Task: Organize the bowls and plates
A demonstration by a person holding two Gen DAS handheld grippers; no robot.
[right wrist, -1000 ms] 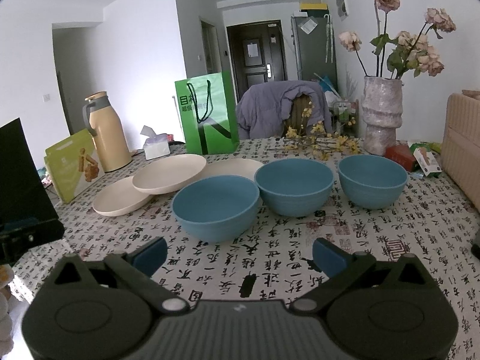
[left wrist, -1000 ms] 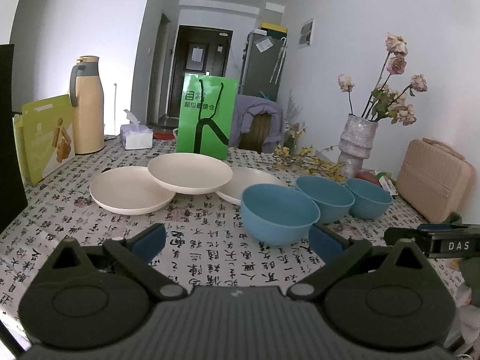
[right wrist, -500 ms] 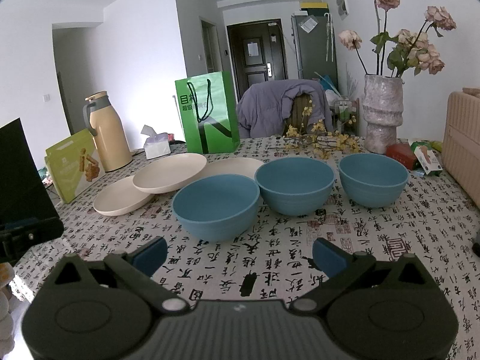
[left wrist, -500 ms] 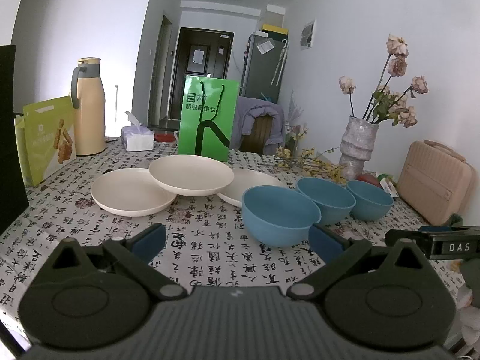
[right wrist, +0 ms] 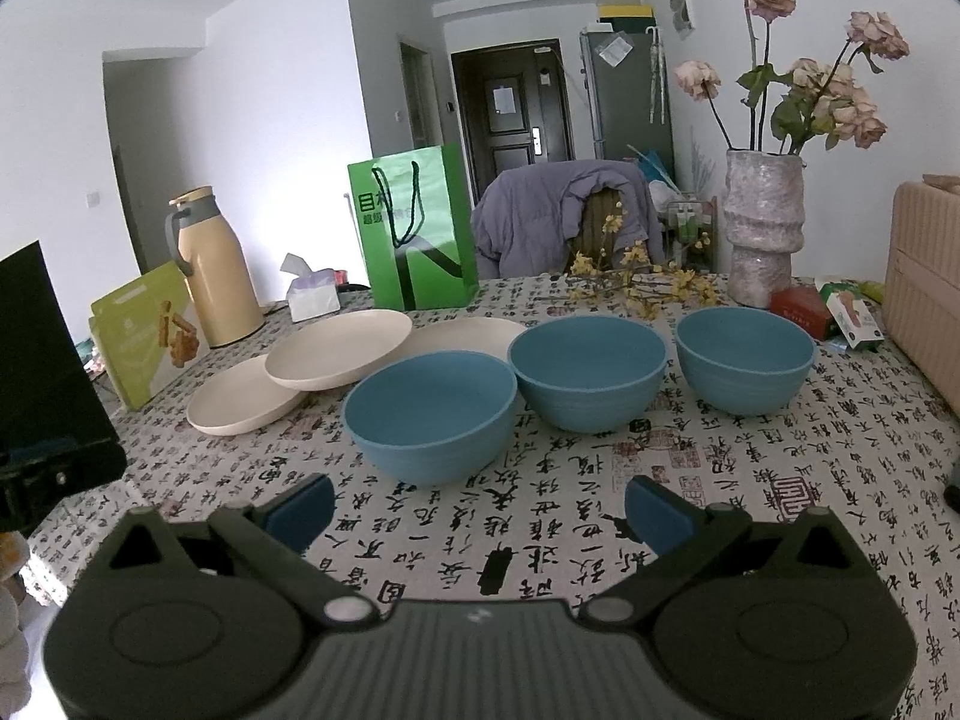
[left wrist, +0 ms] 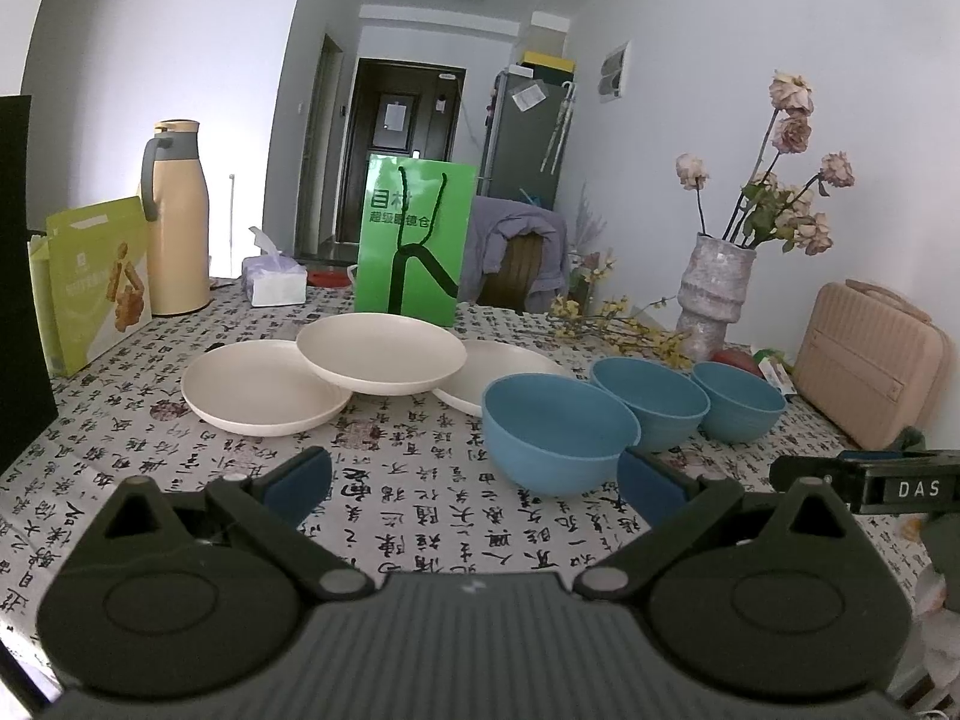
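Third cream plate [left wrist: 504, 369] sits half hidden behind blue bowl [left wrist: 558, 438]; both hand-held grippers gape empty.

My left gripper [left wrist: 474, 480]: matte dark-grey body, ribbed centre plate, two round pivot discs, silver pins on angled linkage arms, blue pads on fingers [left wrist: 300, 477]. My right gripper [right wrist: 478, 507]: same build, blue-padded fingers [right wrist: 657, 513], small pale logo mid-plate.

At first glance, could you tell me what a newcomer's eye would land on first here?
Probably the three blue bowls lined up on the calligraphy-print tablecloth, nearest both open grippers. Left of them sit three cream plates, the middle one resting on its neighbours. Behind stand a bright green bag and a vase of dried roses.
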